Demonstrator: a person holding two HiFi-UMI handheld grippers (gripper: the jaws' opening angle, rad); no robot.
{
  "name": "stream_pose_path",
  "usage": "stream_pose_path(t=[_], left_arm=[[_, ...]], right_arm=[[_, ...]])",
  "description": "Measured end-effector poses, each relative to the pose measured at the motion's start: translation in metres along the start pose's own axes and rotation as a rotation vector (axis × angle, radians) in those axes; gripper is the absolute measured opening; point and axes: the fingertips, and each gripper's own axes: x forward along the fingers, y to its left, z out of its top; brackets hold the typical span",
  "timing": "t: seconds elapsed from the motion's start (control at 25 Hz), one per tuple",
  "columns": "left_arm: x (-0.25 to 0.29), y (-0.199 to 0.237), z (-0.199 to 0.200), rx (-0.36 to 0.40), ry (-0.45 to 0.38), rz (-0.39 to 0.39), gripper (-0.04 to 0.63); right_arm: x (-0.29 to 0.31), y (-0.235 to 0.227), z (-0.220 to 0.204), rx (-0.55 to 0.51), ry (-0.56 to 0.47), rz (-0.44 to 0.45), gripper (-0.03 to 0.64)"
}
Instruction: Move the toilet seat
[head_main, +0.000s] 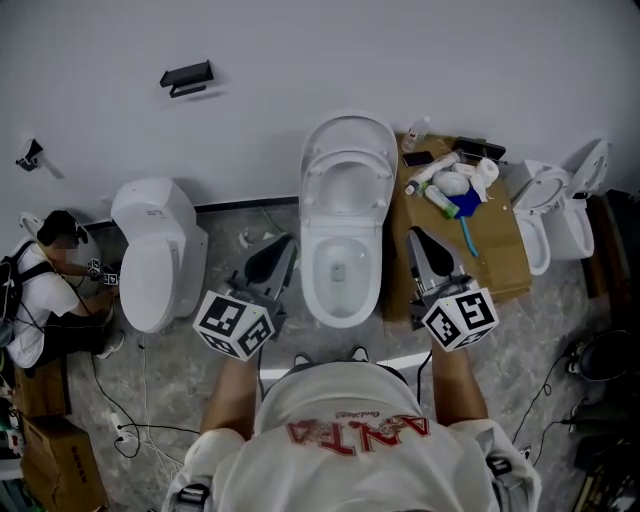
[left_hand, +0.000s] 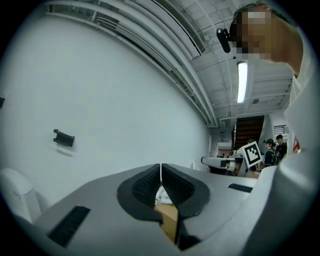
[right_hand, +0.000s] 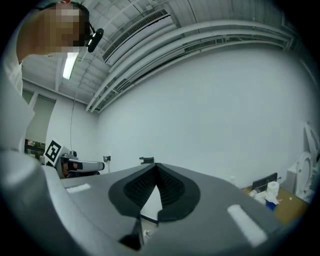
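Closest to the camera is the person's white shirt (head_main: 350, 440). Its red lettering is seen upside down and appears to read ANTA. Two grippers extend ahead of it, each carrying a cube with black-and-white square markers.

At left, the left gripper (head_main: 288, 242) has its jaws closed together on nothing. Its tips sit just left of the middle toilet's bowl (head_main: 342, 270). The toilet seat (head_main: 380, 170) stands raised against the lid, beyond and between the two grippers and touching neither. The right gripper (head_main: 414, 234) is likewise closed and empty, just right of that bowl, by the edge of a wooden platform (head_main: 500, 265).

Three white toilets stand along the wall: the left toilet (head_main: 155, 250) with its lid down, the middle one, and the right toilet (head_main: 555, 205) with its lid up.
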Motion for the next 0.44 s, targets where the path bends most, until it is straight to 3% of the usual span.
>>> stream_pose_path(t=[0.44], left_arm=[[0.0085, -0.0026, -0.0053, -0.01, 0.011, -0.041, 0.017]], right_arm=[[-0.0022, -0.0014, -0.0049, -0.002, 0.012, -0.01, 0.002]])
